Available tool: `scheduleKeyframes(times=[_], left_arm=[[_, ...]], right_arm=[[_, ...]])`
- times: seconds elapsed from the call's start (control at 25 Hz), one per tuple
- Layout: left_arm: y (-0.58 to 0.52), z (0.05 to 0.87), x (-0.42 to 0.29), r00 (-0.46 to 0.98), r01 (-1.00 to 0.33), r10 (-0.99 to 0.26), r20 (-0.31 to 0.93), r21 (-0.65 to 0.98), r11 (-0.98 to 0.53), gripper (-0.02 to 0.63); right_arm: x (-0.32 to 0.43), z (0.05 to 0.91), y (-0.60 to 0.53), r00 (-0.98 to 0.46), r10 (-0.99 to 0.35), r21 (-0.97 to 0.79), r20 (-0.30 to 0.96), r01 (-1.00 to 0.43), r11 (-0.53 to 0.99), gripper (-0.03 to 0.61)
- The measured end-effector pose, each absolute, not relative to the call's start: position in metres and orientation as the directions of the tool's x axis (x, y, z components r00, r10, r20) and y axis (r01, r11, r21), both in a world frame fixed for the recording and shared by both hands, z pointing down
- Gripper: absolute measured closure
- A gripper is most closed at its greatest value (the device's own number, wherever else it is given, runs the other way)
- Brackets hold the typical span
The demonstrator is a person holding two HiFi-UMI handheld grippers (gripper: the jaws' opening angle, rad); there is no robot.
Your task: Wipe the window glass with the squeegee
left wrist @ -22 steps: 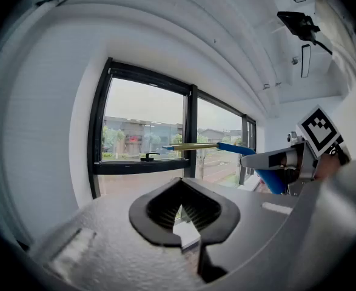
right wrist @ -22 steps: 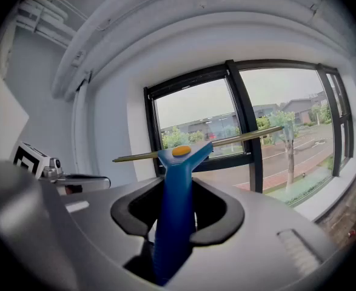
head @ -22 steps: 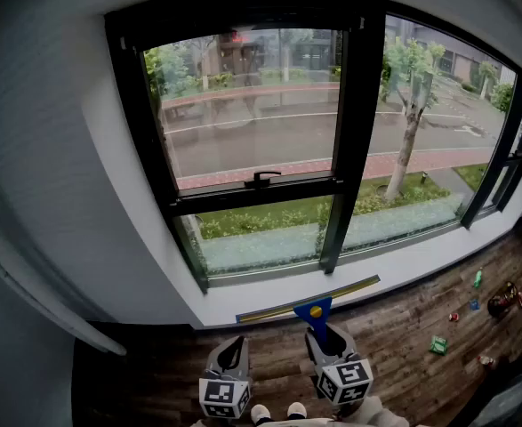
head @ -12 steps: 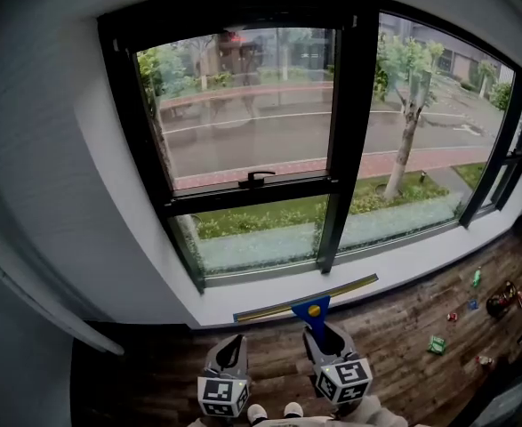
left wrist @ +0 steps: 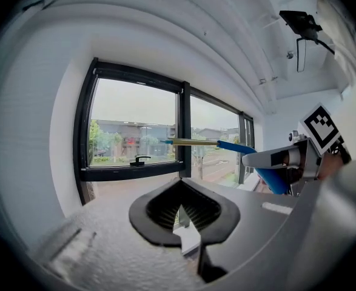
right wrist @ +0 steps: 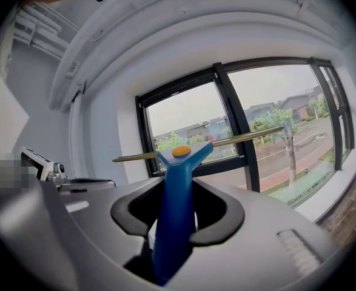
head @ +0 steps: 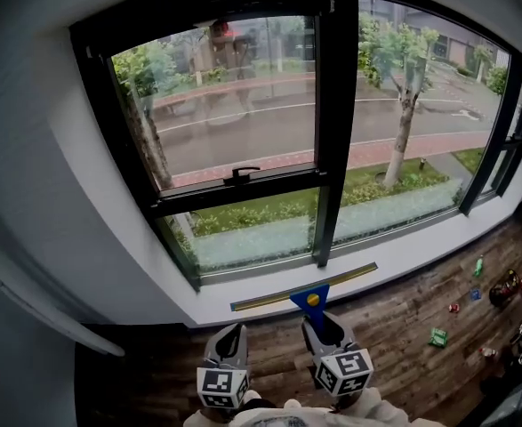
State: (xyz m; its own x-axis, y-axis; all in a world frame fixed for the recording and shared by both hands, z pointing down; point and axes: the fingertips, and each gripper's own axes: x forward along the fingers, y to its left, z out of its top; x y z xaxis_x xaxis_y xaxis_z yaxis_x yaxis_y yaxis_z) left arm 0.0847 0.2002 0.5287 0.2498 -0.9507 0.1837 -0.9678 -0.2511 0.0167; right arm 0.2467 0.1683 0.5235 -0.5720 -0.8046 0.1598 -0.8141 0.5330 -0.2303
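A squeegee [head: 311, 298] with a blue handle and a long brass-coloured blade stands upright in my right gripper [head: 324, 326], which is shut on the handle. Its blade lies level in front of the white sill [head: 403, 254], below the window glass [head: 225, 105] and apart from it. In the right gripper view the blue handle [right wrist: 174, 211] rises between the jaws of the right gripper [right wrist: 178, 187], with the blade across the panes. My left gripper [head: 228, 343] hangs beside it, shut and holding nothing. From the left gripper [left wrist: 181, 190] the squeegee [left wrist: 226, 144] shows to the right.
The window has black frames, a thick mullion [head: 330, 123] and a latch handle [head: 241, 173] on the left sash rail. Small toys and bits [head: 438, 336] lie scattered on the wooden floor at the right. White wall [head: 83, 203] flanks the window on the left.
The window has slid left and down in the head view and looms a little larger. Both grippers keep their places low in the view, the squeegee still held.
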Motion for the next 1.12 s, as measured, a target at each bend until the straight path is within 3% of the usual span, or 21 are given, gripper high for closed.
scheduleKeyframes(times=[0.56, 1.12], left_arm=[[0.055, 0.539, 0.053, 0.293, -0.955, -0.94, 0.173, -0.004, -0.298, 0.611], [-0.191, 0.508, -0.092, 0.331, -0.942, -0.935, 0.124, -0.014, -0.336, 0.611]], right_arm=[[0.223, 0.539, 0.038, -0.524, -0.838, -0.238, 0.151, -0.842, 0.484, 0.442], [0.063, 0.506, -0.207, -0.513, -0.85, -0.208, 0.119, -0.85, 0.484, 0.442]])
